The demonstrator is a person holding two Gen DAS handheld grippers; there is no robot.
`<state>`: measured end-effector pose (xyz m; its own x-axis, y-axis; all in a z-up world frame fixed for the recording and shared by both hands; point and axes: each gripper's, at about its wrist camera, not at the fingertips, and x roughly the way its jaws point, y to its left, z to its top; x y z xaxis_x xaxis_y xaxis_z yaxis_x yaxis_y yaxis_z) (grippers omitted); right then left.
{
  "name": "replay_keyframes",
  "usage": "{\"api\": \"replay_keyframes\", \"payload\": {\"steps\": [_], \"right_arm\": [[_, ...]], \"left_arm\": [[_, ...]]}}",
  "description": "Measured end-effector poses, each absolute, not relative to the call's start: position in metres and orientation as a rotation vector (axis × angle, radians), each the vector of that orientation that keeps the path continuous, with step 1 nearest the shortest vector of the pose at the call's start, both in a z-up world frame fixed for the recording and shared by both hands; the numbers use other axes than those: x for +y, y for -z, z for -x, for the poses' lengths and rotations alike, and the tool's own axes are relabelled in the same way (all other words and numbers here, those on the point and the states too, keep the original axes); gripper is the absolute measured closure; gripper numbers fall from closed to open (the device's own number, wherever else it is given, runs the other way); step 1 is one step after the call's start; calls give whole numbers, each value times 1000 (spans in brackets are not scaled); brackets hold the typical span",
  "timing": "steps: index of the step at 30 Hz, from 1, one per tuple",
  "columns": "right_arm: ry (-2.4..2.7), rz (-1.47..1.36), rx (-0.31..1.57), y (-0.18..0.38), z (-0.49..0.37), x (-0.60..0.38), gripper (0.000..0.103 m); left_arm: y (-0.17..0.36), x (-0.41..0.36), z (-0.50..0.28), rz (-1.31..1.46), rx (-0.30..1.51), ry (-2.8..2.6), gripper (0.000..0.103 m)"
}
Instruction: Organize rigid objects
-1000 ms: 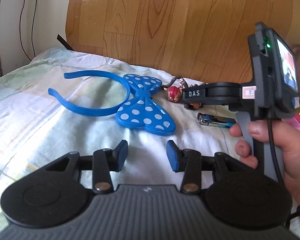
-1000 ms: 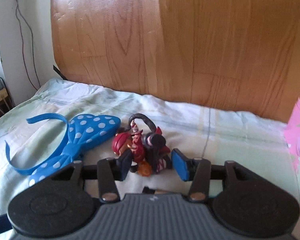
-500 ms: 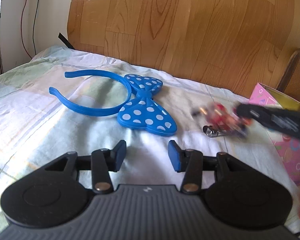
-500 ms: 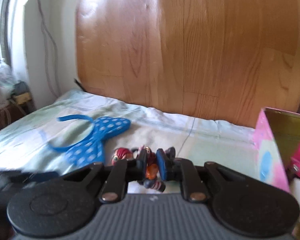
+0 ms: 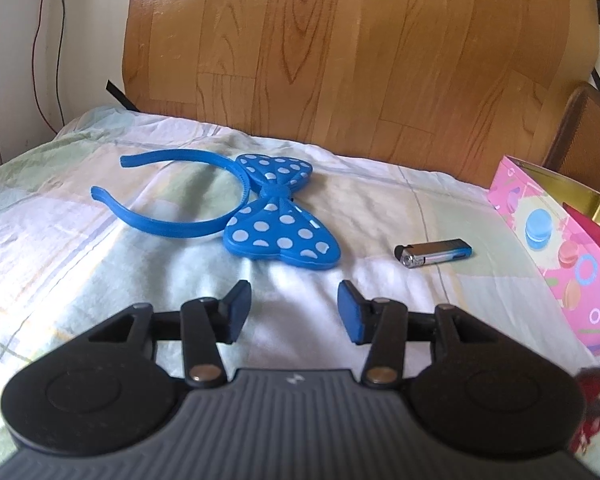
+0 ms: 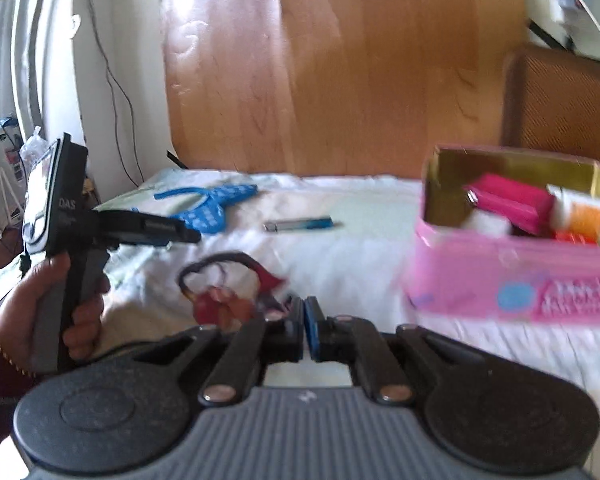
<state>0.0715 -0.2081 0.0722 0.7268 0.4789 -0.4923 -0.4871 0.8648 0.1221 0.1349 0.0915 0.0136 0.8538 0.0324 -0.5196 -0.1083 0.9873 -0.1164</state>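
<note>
My right gripper (image 6: 305, 320) is shut, pinching a thin part of a small red figurine toy (image 6: 224, 304) that hangs blurred at the left of its pads, above the sheet. That toy shows as a red blur (image 5: 596, 400) at the lower right edge of the left wrist view. My left gripper (image 5: 294, 304) stands open over the bedsheet with nothing between its pads. Ahead of it lie a blue polka-dot bow headband (image 5: 276, 216) and a silver-blue lighter (image 5: 432, 254). The pink box (image 6: 500, 276) sits to the right of the right gripper.
The pink box (image 5: 560, 256) holds several items, among them a pink case and an orange-white bottle. A wooden headboard (image 5: 340, 60) closes off the back of the bed. A hand (image 6: 48, 304) holds the left tool at the left. The headband (image 6: 208, 208) and lighter (image 6: 300, 225) lie farther back.
My right gripper closed on the figurine toy and carried it rightward off its spot beside the lighter, toward the pink box. The left gripper stayed where it was.
</note>
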Motion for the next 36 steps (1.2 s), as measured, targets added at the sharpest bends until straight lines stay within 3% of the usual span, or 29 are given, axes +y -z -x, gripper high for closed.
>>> {"api": "replay_keyframes", "payload": {"steps": [7,9,11,12,18,22,27,29,31,36], "right_arm": [[-526,26,566,-64,-69,-214,93],[-533,45,554,-65,-67,-212,86],[-537,65,548,-65,-65,-208,63],[-538,76,542,-65,-64,-207,60],[-547,128,559,-63,-82,-192,51],[-576,186,561,-61,-97,-177,45],[-610,278,565,-55,-112,-155,39],[-621,291,566,-54,-118,-151,28],[-631,303,564,-53,-123,-148,25],[-651,318,560,-50,-131,-140,22]], "left_arm": [[-14,90,-131,138,528,-68,51],[-14,90,-131,139,528,-64,51],[-14,91,-131,148,526,-47,49],[-15,91,-130,156,521,-31,48],[-18,91,-123,257,506,198,46],[-20,87,-117,356,496,458,33],[-22,80,-112,364,476,580,30],[-24,79,-111,371,462,585,24],[-24,79,-111,377,458,588,19],[-22,76,-116,361,488,585,19]]}}
